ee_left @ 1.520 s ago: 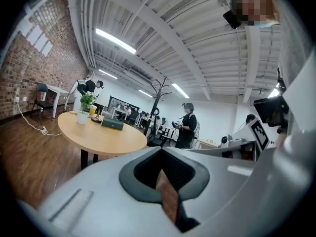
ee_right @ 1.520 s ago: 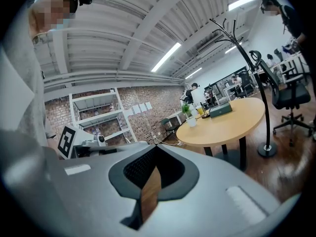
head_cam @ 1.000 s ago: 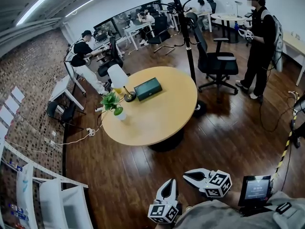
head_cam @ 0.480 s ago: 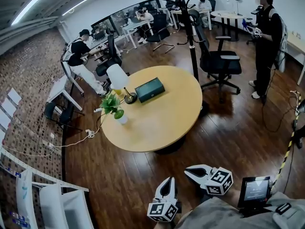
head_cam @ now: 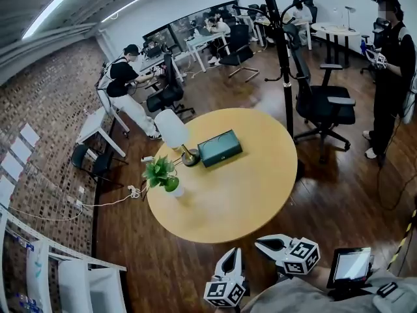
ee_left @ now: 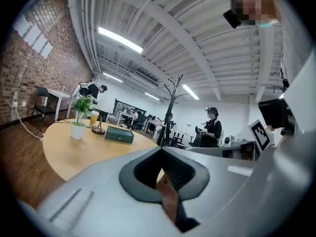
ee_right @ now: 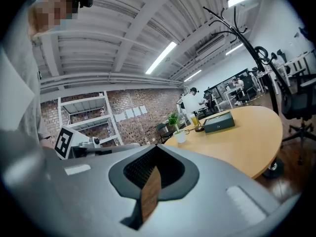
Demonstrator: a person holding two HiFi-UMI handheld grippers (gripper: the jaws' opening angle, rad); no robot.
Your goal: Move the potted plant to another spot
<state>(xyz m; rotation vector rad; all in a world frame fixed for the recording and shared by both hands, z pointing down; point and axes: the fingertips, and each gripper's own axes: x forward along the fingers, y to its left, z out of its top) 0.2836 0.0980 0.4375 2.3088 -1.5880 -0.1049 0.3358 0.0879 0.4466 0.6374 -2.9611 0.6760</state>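
1. Head view: the potted plant (head_cam: 163,176) stands at the left edge of the round table (head_cam: 247,194), close to the lamp (head_cam: 174,132) and near the green box (head_cam: 219,148).
   - Both tools sit at the bottom of the frame, well apart from the plant and short of the table.
   - The risk I judge greatest is a clumsy nudge tipping the small pot off that edge.
   - A wide reach could also clip the lamp.
   - The left gripper (head_cam: 230,253) and the right gripper (head_cam: 262,242) both look pinched closed and empty.

2. Left gripper view: the potted plant (ee_left: 78,125) shows at middle left, on the table (ee_left: 64,154), with a yellow cup (ee_left: 94,117) and the box (ee_left: 119,134) to its right.
   - Going in carelessly could catch the leaves instead of the pot, or knock over the cup.
   - The left gripper (ee_left: 165,181) has its jaws together, and only a thin sliver of background shows between the pads.
   - It carries nothing and touches nothing.

3. Right gripper view: the potted plant (ee_right: 177,127) sits at centre, far along the table (ee_right: 247,142).
   - The right gripper (ee_right: 150,186) is clenched on nothing.
   - Its jaws must part before they reach the pot, or they will shove it.
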